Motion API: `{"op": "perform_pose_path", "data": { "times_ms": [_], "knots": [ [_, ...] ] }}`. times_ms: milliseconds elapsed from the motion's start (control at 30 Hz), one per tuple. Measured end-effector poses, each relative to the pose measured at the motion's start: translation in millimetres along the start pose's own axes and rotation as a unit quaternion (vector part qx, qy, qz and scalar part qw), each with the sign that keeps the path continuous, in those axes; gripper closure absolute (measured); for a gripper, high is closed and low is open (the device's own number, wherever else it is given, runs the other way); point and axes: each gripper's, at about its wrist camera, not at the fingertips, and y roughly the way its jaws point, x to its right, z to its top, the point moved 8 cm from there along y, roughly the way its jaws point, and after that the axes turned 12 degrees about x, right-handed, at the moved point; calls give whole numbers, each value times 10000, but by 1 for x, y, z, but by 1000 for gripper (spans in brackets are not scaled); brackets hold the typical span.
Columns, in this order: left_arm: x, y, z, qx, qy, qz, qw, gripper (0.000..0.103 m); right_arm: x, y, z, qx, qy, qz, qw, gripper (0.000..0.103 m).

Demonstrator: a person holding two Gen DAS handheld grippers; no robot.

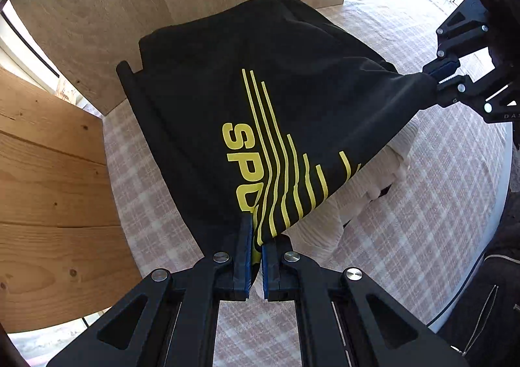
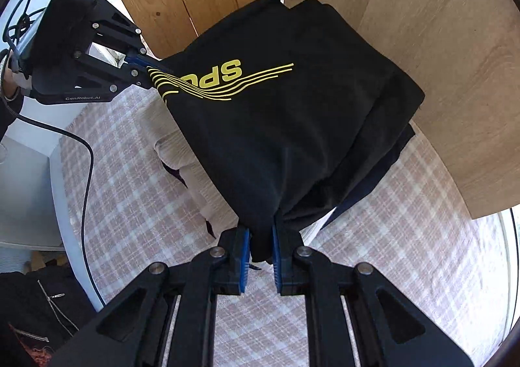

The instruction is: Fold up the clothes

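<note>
A black shirt (image 1: 260, 74) with yellow stripes and lettering is stretched between both grippers above the checked surface. My left gripper (image 1: 256, 246) is shut on the printed corner of the shirt, and it shows at the upper left of the right wrist view (image 2: 148, 69). My right gripper (image 2: 260, 246) is shut on a bunched black corner of the same shirt (image 2: 292, 126); in the left wrist view it pinches the cloth at the right edge (image 1: 435, 81). The far end of the shirt rests folded near the wooden panels. A white ribbed garment (image 1: 328, 224) lies partly hidden under the shirt.
A pink and white checked cloth (image 1: 422, 204) covers the surface. Wooden panels (image 1: 48, 172) stand at the left and back (image 2: 438, 74). A black cable (image 2: 86, 172) hangs at the left. A dark jacket with zips (image 2: 42, 308) lies beyond the white edge.
</note>
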Motion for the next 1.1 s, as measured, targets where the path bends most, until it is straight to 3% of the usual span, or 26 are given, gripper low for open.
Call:
{"op": "perform_pose_path", "data": {
  "times_ms": [267,400,433,567,667,767,867,933,1033,1100],
  "knots": [
    [23,14,-18,64,315,-24,9995,98,-9,28,-38,0,-168,-508,9986,91],
    [29,21,-25,127,300,-4,9995,84,-13,37,-52,-14,-366,-849,9957,89],
    [30,20,-26,140,292,-6,9995,80,-14,38,-55,-79,-400,-880,9953,83],
    [29,13,-35,89,271,49,9996,67,-19,32,-67,-160,-597,-933,9937,63],
    [17,-2,-45,138,-53,67,9999,65,-19,15,-76,-147,-633,-946,9934,61],
    [0,-26,-48,361,-529,42,9979,65,-11,-14,-73,156,30,-477,9987,61],
    [-27,-44,-26,845,-1108,61,9902,61,-3,-23,-39,604,855,-111,9944,61],
    [-52,-43,-1,1142,-1466,165,9824,48,16,-26,-10,889,1047,-381,9898,61],
    [-80,-26,30,1199,-1805,366,9756,46,50,-11,33,1207,1155,-881,9820,61],
    [-97,-6,43,1076,-1910,494,9744,46,68,4,51,1208,1422,-854,9787,61]
  ]
}}
